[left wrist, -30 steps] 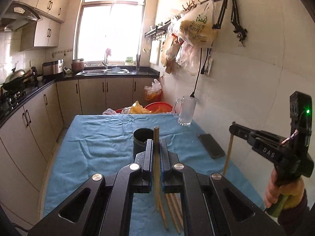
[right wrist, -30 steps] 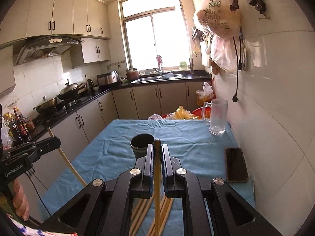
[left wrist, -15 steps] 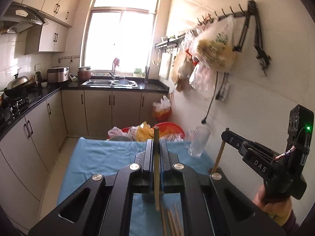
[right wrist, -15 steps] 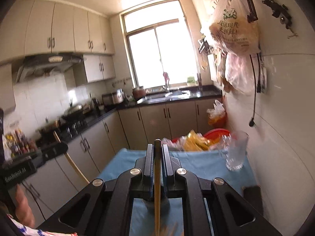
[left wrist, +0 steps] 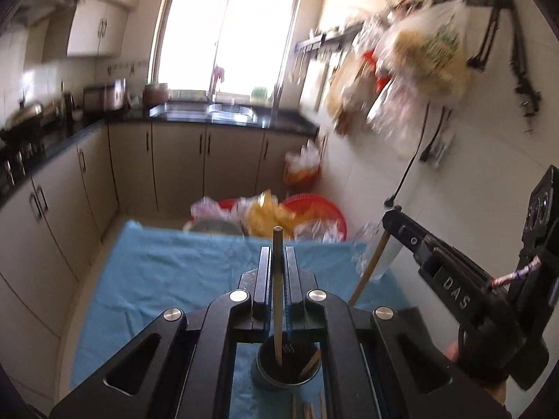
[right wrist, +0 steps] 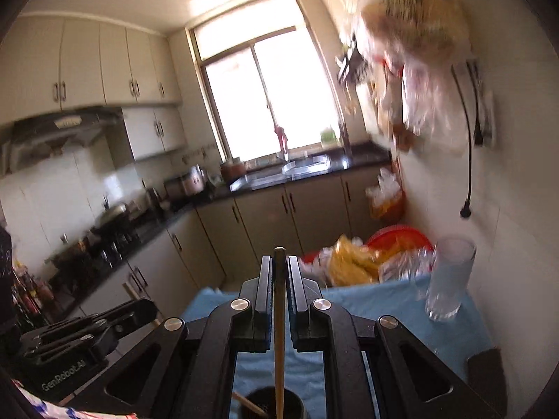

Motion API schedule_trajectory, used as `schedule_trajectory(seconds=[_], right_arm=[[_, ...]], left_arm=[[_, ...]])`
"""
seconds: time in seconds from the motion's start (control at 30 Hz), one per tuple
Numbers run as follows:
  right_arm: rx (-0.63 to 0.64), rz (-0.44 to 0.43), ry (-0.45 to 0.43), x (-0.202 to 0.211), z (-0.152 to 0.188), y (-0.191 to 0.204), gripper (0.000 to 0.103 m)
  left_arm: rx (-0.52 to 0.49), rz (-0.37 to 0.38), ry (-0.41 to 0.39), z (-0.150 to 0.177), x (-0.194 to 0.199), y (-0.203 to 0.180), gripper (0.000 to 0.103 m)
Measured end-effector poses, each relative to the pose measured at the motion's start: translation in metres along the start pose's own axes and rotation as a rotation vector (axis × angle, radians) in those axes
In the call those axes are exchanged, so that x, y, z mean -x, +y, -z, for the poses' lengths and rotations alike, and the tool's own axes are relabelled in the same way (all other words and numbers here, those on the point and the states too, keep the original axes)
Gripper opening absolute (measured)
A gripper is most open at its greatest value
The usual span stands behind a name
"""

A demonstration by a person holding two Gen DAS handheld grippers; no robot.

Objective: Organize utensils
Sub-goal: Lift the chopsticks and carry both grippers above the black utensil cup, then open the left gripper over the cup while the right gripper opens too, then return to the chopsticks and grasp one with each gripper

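Nearest in each wrist view, the left hand-held gripper (left wrist: 278,262) is clenched on a wooden chopstick (left wrist: 277,300) and the right hand-held gripper (right wrist: 279,279) is clenched on another chopstick (right wrist: 278,342), both sticks reaching down into the dark cup (left wrist: 284,366) on the blue-clothed table (left wrist: 167,265). More loose chopsticks (left wrist: 309,410) lie on the cloth just in front of the cup. Farther back a clear glass mug (right wrist: 449,279) stands near the wall, with red basins (left wrist: 314,209) beyond the table's far edge.

A home kitchen: beige cabinets (left wrist: 178,171), a steel sink (left wrist: 204,113) under the window (right wrist: 276,94), a range hood (right wrist: 59,132).
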State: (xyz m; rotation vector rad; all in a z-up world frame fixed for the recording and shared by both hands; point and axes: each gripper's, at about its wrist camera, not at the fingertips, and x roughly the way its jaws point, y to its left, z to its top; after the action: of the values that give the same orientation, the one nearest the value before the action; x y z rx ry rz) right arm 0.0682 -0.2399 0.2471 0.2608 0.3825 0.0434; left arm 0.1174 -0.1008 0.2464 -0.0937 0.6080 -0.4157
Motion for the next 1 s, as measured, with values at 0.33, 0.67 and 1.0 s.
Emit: schedule_trajectory(seconds=[0.33,0.67,1.0], right_arm=[[-0.014,0.022,0.111,-0.035,0.031,-0.024,0.029],[0.0,0.05,0.092,0.024,0.035,-0.036,0.057],[0.053,0.099,0.425,0.064,0.176,-0.082,0.055]], left_arm=[[-0.004,-0.014,0.047,0.024,-0.02,0.013,0.019],[-0.011,-0.018,-0.036,0.038,0.053,0.018,0.041],[-0.042,0.018,0.095,0.149,0.076,0.023,0.053]])
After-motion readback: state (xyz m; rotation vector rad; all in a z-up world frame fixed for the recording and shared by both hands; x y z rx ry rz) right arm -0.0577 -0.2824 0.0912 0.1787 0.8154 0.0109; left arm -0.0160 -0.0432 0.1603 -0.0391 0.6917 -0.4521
